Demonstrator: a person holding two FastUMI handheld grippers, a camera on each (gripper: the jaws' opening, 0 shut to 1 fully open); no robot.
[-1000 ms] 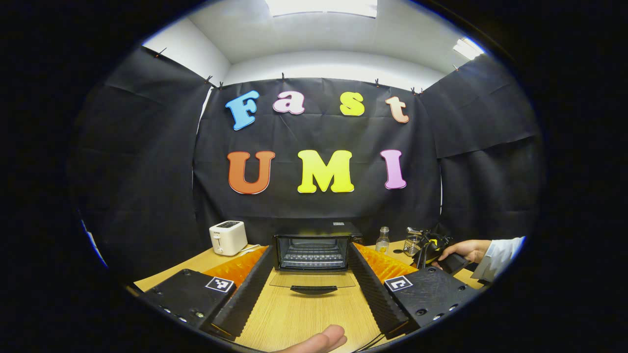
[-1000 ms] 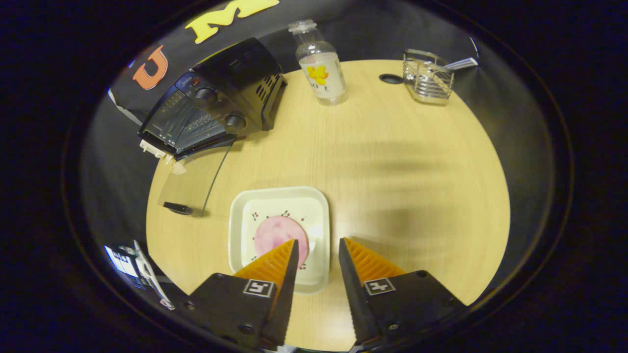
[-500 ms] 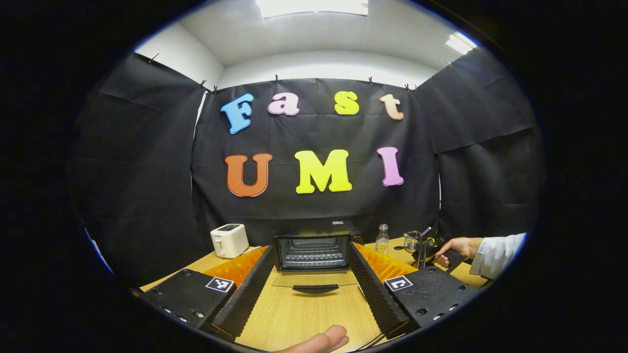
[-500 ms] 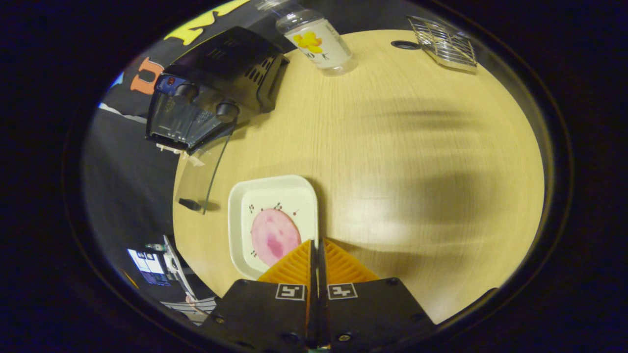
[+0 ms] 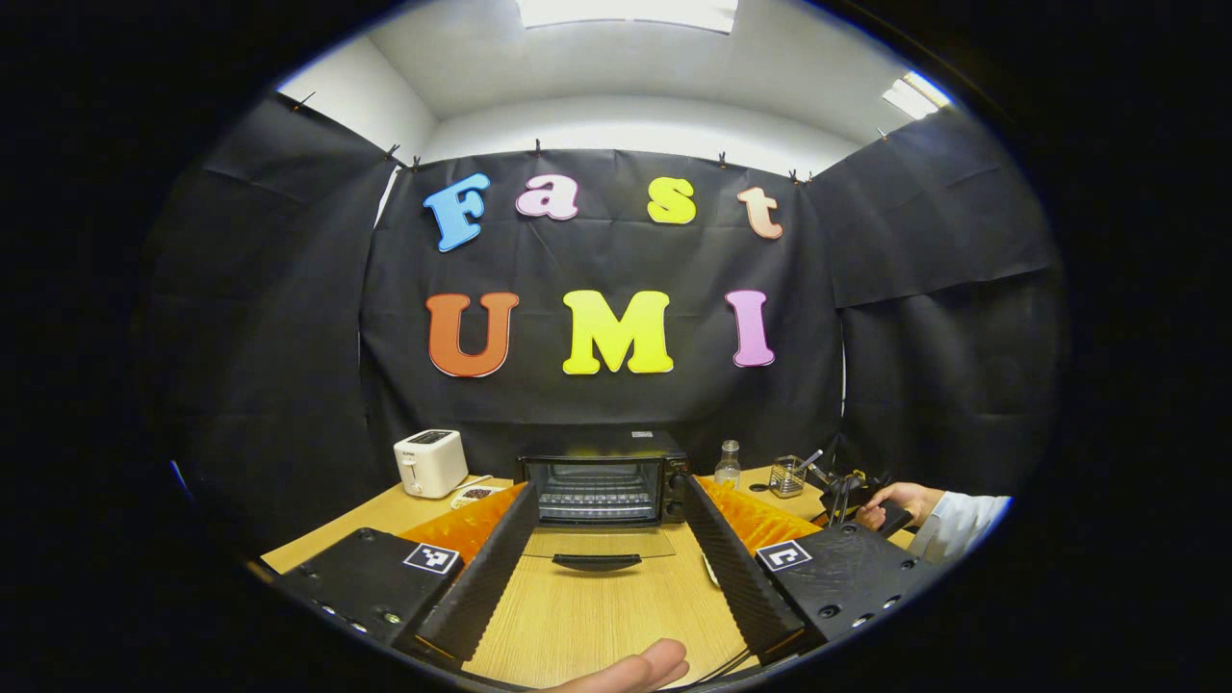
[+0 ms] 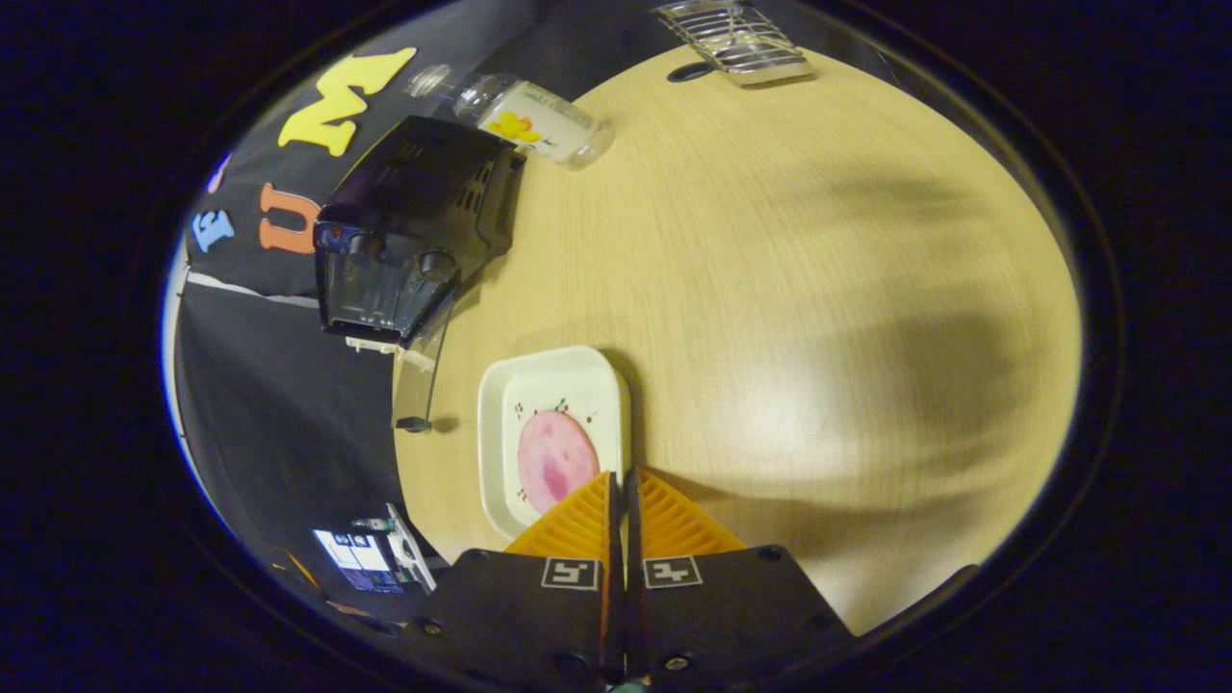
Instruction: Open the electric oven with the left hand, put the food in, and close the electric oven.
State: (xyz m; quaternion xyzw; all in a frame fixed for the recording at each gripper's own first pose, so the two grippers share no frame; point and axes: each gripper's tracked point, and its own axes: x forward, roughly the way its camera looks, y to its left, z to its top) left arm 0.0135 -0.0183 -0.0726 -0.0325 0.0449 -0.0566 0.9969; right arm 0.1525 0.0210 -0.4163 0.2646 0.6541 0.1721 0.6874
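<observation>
We've got the wooden table taking up most of the right gripper view. The black electric oven sits in the upper left of that frame, its glass door dropped open toward the lower left. In the left gripper view the same oven is dead center low in the frame, rack visible inside, door lying flat toward us.

Below the oven in the right gripper view is a white square plate with a pink round slice of food on it. The right hand-held gripper is at the bottom center, orange fingers pressed together right at the plate's near right rim; looks like they pinch the rim, but we can't tell for sure.

The left hand-held gripper has its fingers spread wide, nothing between them but table and oven door.

Smaller stuff: white toaster left of the oven, a clear bottle and a wire rack along the top.
</observation>
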